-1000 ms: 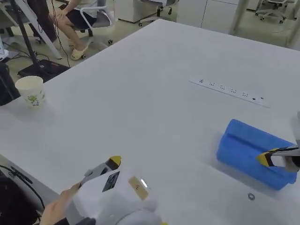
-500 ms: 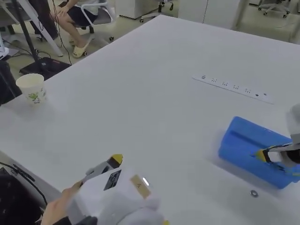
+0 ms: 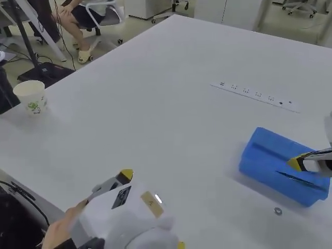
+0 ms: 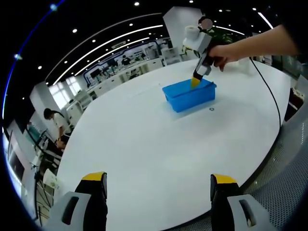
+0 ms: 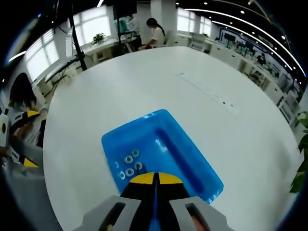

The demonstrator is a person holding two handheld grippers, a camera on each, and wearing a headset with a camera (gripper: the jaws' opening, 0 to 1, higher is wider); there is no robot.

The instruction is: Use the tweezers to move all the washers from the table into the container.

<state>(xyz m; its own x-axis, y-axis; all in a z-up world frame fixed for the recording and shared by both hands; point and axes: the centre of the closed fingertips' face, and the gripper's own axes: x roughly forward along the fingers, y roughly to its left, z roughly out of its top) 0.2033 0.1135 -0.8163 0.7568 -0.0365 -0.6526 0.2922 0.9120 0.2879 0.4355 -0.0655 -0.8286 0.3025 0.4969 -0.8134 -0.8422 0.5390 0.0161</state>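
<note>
A broad white table (image 3: 155, 104) is taking up most of the head view, and a blue container (image 3: 270, 161) is sitting on it toward the person's right. The left gripper (image 4: 159, 178) is hanging low over the near edge of the table, well apart from the container, its jaws standing wide apart and gripping nothing. The right gripper (image 5: 155, 179) is hovering right over the container with its yellow-tipped jaws clenched flat together; whether the tweezers are pinched between them I cannot tell. A long power strip (image 3: 254, 96) is lying beyond the container, and a paper cup (image 3: 29, 97) is standing far off near the left edge. Several washers (image 5: 129, 159) are resting in a cluster inside the container, while one loose washer (image 3: 277, 210) is lying on the table just in front of it
</note>
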